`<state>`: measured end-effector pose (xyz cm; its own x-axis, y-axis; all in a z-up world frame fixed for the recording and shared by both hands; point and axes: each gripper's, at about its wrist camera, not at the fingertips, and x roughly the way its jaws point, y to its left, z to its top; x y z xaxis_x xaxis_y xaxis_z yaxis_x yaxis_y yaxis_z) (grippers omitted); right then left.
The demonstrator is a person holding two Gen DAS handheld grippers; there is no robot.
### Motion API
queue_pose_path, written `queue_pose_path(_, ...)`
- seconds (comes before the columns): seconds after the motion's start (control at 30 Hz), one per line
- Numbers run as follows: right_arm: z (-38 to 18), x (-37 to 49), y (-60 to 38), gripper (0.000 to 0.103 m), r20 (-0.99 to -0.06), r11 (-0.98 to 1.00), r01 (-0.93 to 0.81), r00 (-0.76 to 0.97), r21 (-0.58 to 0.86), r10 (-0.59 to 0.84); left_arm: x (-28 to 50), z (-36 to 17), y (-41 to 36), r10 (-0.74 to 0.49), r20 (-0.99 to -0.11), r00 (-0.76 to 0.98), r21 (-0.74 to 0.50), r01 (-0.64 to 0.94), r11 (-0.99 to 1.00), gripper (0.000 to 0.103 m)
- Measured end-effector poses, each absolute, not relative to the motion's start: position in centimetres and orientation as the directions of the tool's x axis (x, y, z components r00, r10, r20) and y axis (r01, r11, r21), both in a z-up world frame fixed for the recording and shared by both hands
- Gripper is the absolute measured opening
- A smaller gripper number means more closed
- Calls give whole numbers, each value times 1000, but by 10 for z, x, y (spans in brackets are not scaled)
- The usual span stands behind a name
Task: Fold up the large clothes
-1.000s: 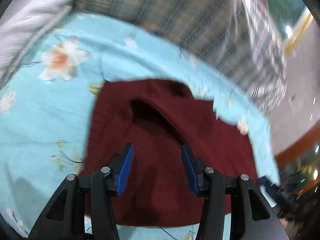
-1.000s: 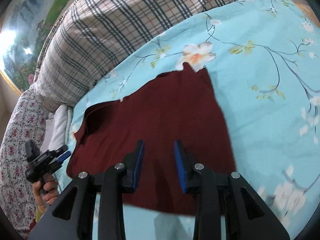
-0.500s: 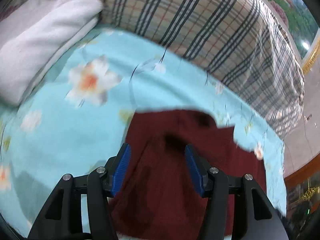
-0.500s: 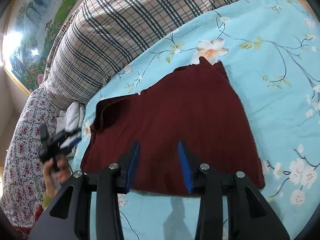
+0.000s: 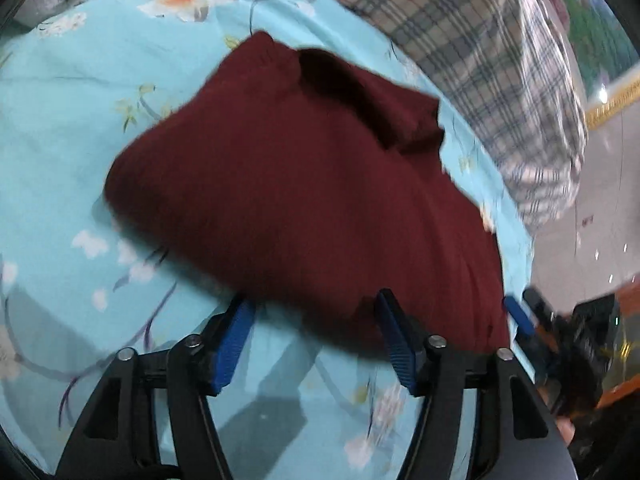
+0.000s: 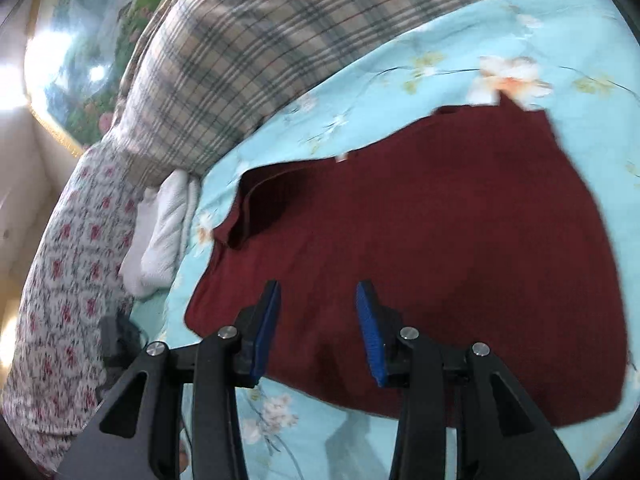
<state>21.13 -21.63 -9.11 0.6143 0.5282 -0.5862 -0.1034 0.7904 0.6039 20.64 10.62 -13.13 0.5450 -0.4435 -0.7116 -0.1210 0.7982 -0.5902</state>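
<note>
Garment (image 6: 440, 248) (maroon) spread on bedsheet (image 6: 592, 80); both claws gape, empty.

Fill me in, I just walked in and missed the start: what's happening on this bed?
A person holding a two-finger gripper in each hand is working on folding a dark red garment that lies spread on a light blue floral bedsheet. Right now neither gripper has hold of it: the left gripper and right gripper both hover open near its close edge. A plaid quilt and a white towel lie at the far side.
</note>
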Motion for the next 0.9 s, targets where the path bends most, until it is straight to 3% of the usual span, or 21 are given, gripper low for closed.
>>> queue_pose_path(0.33, -107, 350, -100, 38, -741, 834, -315, 386, 454, 549, 226, -143, 123, -473, -648, 597, -668, -147, 730, 65)
queue_pose_path(0.4, -105, 379, -86, 38, -729, 825, -334, 391, 456, 562, 228, -142, 122, -469, -649, 599, -664, -146, 733, 65)
queue_pose_path(0.5, -84, 410, -91, 38, -630, 796, -309, 491, 521, 603, 226, -141, 124, -461, -646, 609, -661, -143, 737, 65)
queue_pose_path(0.6, -62, 406, -123, 38, -517, 765, -241, 614, 597, 597, 227, -143, 125, -455, -634, 625, -666, -143, 732, 65)
queue_pose_path(0.67, -55, 392, -139, 39, -489, 752, -238, 633, 614, 600, 228, -144, 125, -448, -627, 637, -668, -145, 730, 65)
queue_pose_path(0.9, -85, 291, -197, 39, -583, 814, -109, 644, 571, 495, 229, -142, 120, -397, -633, 664, -643, -167, 747, 63)
